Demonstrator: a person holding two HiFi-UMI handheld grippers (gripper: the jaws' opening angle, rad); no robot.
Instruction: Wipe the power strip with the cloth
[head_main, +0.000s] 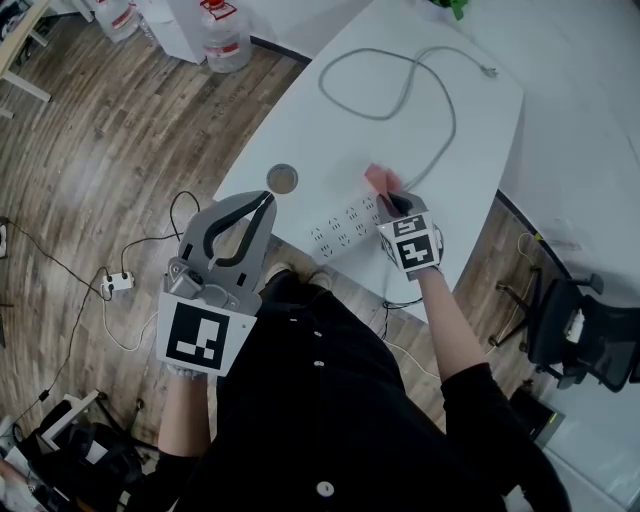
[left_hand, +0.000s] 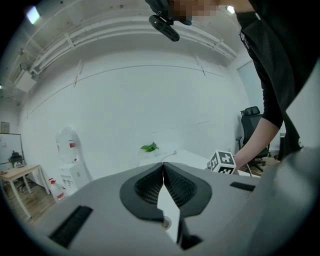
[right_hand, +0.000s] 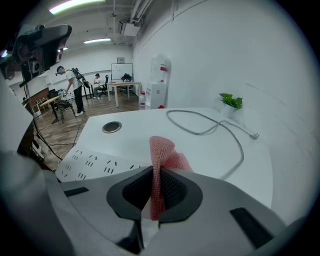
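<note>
The power strip (head_main: 345, 228) lay flat on a white table (head_main: 330, 130), close to the table's near edge, with its socket face up. The table had a curved edge, and a round cable hole (head_main: 283, 178) was set into it just beyond the strip. The floor (head_main: 100, 150) around it was of wood planks. Large water bottles (head_main: 225, 40) stood on the floor past the table's far left. A black office chair (head_main: 580, 330) stood to the right, and a small green plant (right_hand: 231, 101) sat at the table's far side by a white wall. The right gripper view showed a water dispenser (right_hand: 157, 82) against that wall, and people at desks farther down the room.

In the head view the strip's long axis ran roughly along the near edge, from lower left up to the right. Its left end was free and its right end reached the right gripper (head_main: 390, 200). A grey cord (head_main: 400, 100) curved away from that end, made a wide loop across the table and ended in a plug near the far edge.

The right gripper's jaws were pressed onto a pink cloth (right_hand: 162, 155), which stood up in a fold between them. The cloth (head_main: 380, 180) sat at the strip's right end, but no view showed whether it touched the strip.

The left gripper (head_main: 268, 200) was held off the table's near edge, left of the strip and apart from it. Its jaws were closed tip to tip with nothing between them.
</note>
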